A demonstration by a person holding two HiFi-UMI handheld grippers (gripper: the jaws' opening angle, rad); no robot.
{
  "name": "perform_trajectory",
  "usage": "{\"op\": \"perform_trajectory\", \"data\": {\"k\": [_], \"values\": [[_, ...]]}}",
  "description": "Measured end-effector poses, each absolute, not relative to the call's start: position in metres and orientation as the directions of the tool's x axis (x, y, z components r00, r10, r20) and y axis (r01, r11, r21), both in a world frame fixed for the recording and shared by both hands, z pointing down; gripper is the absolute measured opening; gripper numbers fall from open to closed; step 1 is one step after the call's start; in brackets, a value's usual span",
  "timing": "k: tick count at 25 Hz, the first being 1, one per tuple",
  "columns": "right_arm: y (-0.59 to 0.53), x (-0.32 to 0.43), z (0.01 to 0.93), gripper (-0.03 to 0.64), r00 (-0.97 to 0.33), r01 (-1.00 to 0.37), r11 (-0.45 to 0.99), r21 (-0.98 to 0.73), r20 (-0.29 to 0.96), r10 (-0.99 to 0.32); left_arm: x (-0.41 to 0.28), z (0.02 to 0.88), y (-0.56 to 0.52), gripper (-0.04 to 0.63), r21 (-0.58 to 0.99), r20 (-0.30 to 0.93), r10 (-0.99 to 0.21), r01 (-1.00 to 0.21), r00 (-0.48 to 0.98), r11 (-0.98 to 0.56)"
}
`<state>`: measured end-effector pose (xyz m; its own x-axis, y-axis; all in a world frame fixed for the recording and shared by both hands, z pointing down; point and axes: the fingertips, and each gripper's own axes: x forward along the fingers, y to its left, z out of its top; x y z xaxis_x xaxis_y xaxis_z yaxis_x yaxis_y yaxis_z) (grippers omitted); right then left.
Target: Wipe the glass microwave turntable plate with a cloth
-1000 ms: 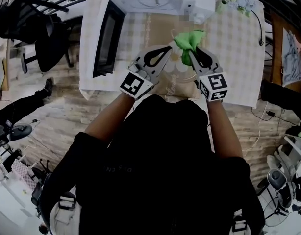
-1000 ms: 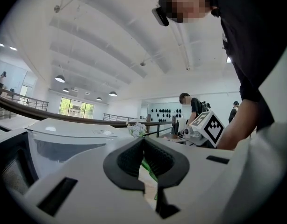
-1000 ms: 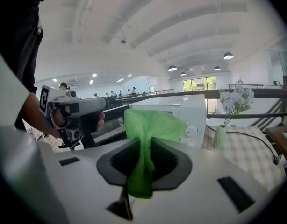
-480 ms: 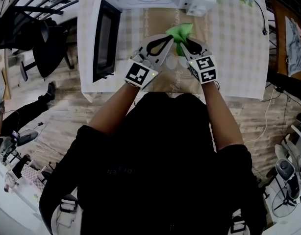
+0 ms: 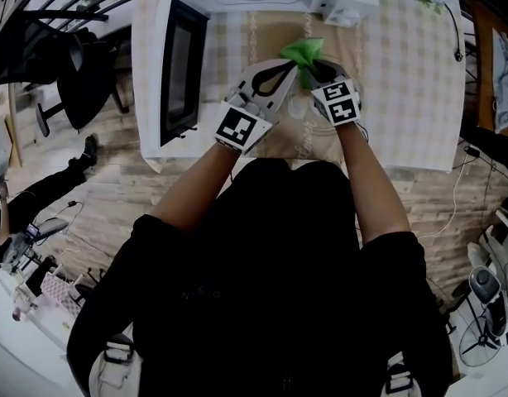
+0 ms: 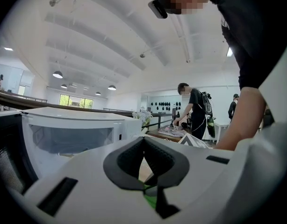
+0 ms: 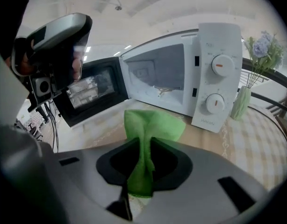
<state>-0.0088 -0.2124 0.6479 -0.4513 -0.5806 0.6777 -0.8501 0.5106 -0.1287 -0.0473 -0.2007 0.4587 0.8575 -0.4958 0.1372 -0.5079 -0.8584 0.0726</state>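
Right hand-held gripper [image 5: 313,71] is clamped on the cloth [image 5: 302,53]. Left one [image 5: 287,69] is pinched shut, seemingly on the plate [image 5: 297,107] rim, over the tabletop [image 5: 403,98]. Glass is slick, so scrubbing hard could slip it free and crack it.

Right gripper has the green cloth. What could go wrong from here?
1. The right gripper pinches only a bunched fold of the green cloth; rubbing might pull it free.
2. The left gripper, jaws shut, sits close beside it; they may collide.
3. A swing of the left gripper could clip the open microwave door.
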Motion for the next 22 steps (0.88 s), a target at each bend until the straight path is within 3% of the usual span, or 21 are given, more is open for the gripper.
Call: {"op": "perform_trajectory", "data": {"k": [15, 22], "values": [[-0.222, -0.025, 0.695, 0.081, -0.429, -0.816, 0.569, -0.101, 0.765, -0.48, -0.046, 0.465, -0.199, 0.02, 0.118, 0.158, -0.506, -0.525, 0.848, -0.843], [-0.221, 0.006, 0.698, 0.081, -0.379, -0.859, 0.501, -0.105, 0.788, -0.485, -0.038, 0.467, -0.195, 0.02, 0.1, 0.171, -0.49, -0.51, 0.855, -0.854]]}}
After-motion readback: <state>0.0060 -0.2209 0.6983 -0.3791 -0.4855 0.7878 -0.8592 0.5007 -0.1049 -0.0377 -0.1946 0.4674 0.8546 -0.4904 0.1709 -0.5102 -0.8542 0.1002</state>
